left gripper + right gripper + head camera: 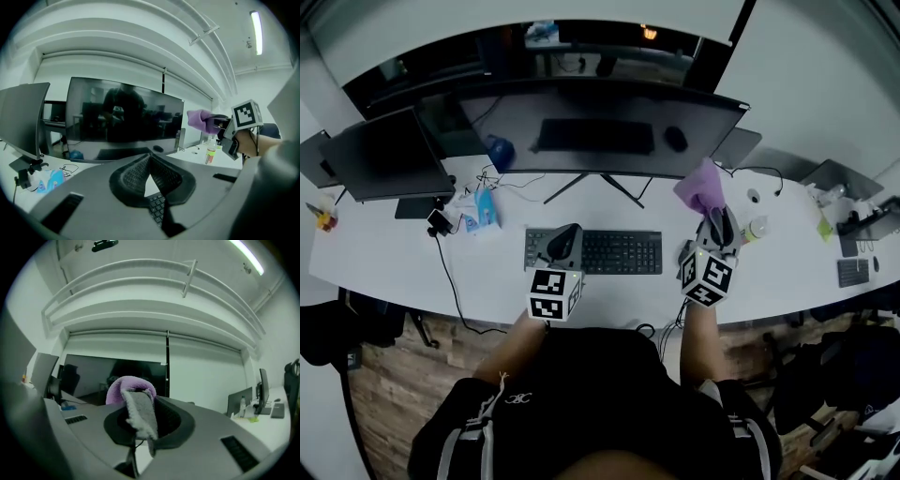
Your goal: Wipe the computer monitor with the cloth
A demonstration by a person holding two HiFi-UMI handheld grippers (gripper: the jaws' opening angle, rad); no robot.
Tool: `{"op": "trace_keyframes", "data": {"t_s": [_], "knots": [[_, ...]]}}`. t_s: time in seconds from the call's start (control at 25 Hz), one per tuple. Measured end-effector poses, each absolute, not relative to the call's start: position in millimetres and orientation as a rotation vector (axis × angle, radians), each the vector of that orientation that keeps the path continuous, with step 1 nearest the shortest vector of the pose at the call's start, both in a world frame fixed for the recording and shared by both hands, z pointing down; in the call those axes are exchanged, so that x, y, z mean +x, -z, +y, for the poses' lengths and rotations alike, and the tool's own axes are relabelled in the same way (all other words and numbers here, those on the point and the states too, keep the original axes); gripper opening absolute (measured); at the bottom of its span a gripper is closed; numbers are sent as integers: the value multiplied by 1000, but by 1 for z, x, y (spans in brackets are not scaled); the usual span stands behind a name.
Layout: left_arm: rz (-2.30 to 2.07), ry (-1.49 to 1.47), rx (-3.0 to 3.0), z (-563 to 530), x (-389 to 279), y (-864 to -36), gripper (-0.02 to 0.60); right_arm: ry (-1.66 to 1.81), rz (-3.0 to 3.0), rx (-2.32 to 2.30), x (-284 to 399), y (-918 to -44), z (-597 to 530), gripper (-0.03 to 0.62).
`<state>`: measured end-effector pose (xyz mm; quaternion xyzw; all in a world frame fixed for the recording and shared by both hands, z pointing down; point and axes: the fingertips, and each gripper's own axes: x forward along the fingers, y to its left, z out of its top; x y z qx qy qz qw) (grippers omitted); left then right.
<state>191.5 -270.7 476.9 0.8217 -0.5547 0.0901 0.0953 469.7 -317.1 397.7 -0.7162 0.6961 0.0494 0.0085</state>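
Right claw [140, 408] pinches fuzzy purple cloth [121, 386] before glossy dark monitor [600, 127]; left claw [150, 159], closed empty, above black keyboard [623, 252].

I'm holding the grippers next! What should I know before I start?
Left hand-held gripper: shut, empty, above the keyboard's left end.
Right hand-held gripper: shut on the purple cloth, raised near the monitor's lower right corner.
Done: the cloth is picked up and is close to the screen.
Left: wipe the screen. I can't tell whether the cloth touches it yet, or whether any part has been wiped.
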Motion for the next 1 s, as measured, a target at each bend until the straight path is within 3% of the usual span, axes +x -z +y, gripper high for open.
{"op": "trace_keyframes", "data": {"t_s": [0.2, 1.0], "knots": [[-1643, -300, 2443, -269, 196, -479, 12, -19, 2296, -2145, 438, -433, -308, 54], [-1766, -276, 2377, -242, 180, -471, 12, -73, 2451, -1931, 384, -420, -292, 54]]}}
